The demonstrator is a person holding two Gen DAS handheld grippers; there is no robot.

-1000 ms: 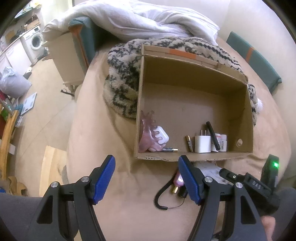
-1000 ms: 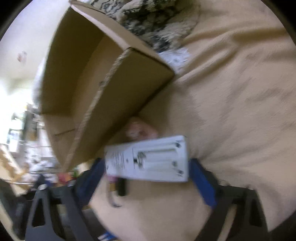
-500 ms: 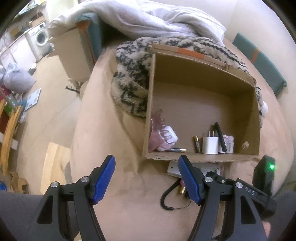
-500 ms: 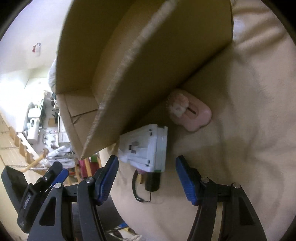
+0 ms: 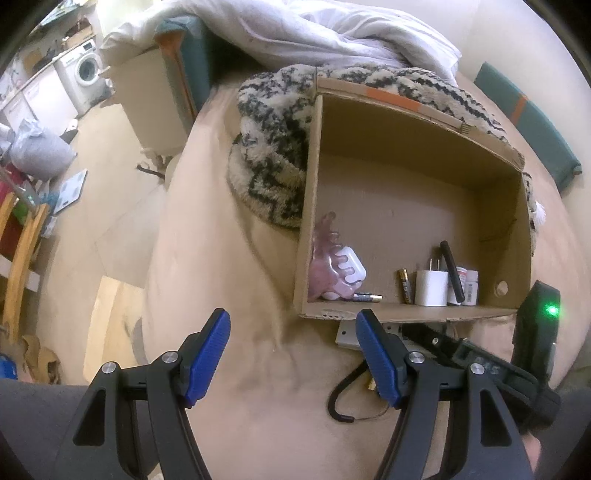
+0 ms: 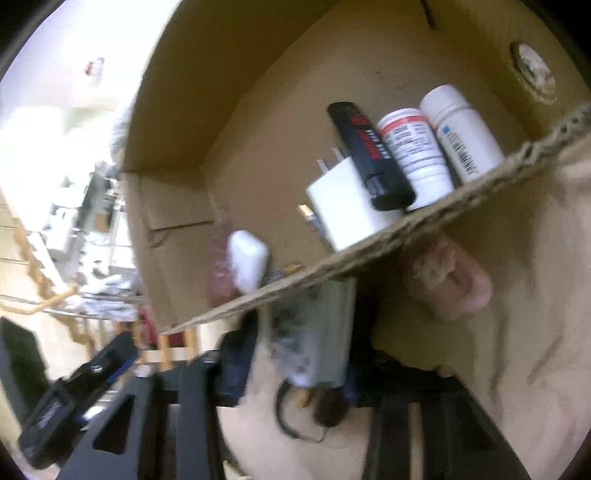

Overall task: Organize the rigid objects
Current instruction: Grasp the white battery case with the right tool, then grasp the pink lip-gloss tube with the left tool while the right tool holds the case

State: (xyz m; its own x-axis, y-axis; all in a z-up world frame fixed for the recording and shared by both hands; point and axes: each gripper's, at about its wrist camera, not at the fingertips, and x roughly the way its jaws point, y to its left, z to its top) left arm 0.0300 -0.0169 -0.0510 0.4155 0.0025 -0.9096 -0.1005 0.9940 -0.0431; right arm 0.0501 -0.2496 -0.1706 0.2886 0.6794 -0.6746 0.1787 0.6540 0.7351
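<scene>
Beige, rumpled bedding (image 5: 229,398) covers the surface where everything lies. On it, just outside the near wall of an open brown cardboard box (image 5: 406,314), lies a flat white rectangular device (image 6: 325,332), blurred in the right wrist view, and the right gripper (image 6: 295,363) is closing its jaws on it, the device sitting between the blue pads; whether the pads already press it I cannot tell. Beside the device lie a black curved cord (image 5: 338,397) and a pink oval case (image 6: 448,284), the case close under the box's edge. Inside the box, along its near wall, are a translucent pink hair claw (image 5: 327,266), a white earbud case (image 5: 351,267), two small batteries (image 5: 404,286), a white plug-in charger cube (image 5: 430,288), a black lighter (image 6: 369,151) leaning over it, and two white pill bottles (image 6: 439,147). The left gripper (image 5: 293,356) hovers over bare bedding in front of the box, its jaws spread and gripping nothing. Behind the box lie a black-and-cream patterned fleece blanket (image 5: 273,140) and a white duvet (image 5: 332,33).
</scene>
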